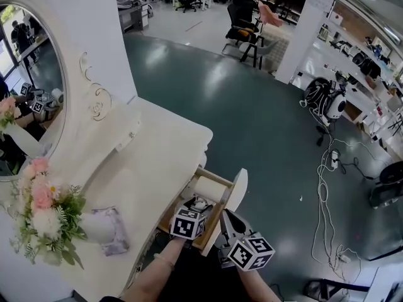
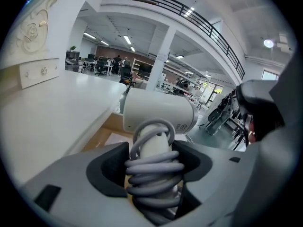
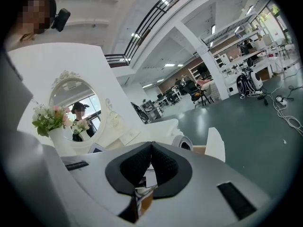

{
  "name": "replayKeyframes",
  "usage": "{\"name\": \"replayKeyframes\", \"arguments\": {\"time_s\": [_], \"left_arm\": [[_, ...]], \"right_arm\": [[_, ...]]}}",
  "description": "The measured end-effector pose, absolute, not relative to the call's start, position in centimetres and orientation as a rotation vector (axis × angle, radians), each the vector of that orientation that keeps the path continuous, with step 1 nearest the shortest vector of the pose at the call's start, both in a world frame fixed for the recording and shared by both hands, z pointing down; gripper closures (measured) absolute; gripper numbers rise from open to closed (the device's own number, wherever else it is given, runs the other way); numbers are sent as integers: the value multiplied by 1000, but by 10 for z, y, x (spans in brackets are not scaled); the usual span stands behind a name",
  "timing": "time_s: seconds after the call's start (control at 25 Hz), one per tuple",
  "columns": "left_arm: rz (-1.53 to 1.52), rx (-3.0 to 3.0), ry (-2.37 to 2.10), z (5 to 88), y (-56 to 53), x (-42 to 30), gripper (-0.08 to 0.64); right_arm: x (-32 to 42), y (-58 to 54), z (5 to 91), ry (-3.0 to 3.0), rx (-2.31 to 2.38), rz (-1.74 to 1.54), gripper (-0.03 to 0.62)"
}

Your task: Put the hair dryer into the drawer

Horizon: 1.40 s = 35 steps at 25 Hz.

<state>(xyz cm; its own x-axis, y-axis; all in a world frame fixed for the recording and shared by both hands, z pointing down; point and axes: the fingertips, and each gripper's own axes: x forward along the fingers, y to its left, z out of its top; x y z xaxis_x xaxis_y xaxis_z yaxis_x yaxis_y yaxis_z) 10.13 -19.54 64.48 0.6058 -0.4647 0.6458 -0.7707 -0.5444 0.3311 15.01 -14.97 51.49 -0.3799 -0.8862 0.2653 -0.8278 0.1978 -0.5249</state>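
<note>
Hair dryer (image 2: 158, 115) stands clamped between left tongs (image 2: 152, 162), over open drawer (image 1: 214, 177).

White desk (image 1: 157, 137), oval mirror (image 1: 28, 87) at its back. Flower bouquet (image 1: 44, 212) at left. Drawer (image 1: 238, 190) open at front. Left gripper (image 1: 196, 207) over drawer, with hair dryer (image 1: 201, 202). Right gripper (image 1: 227, 219) just beside.
</note>
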Motion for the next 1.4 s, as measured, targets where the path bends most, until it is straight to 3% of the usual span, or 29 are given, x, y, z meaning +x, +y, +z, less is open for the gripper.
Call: {"name": "replayKeyframes", "arguments": {"time_s": [1.4], "left_arm": [[868, 2044, -997, 746, -231, 100, 273]], "right_arm": [[166, -166, 559, 2448, -1592, -1105, 574]]}}
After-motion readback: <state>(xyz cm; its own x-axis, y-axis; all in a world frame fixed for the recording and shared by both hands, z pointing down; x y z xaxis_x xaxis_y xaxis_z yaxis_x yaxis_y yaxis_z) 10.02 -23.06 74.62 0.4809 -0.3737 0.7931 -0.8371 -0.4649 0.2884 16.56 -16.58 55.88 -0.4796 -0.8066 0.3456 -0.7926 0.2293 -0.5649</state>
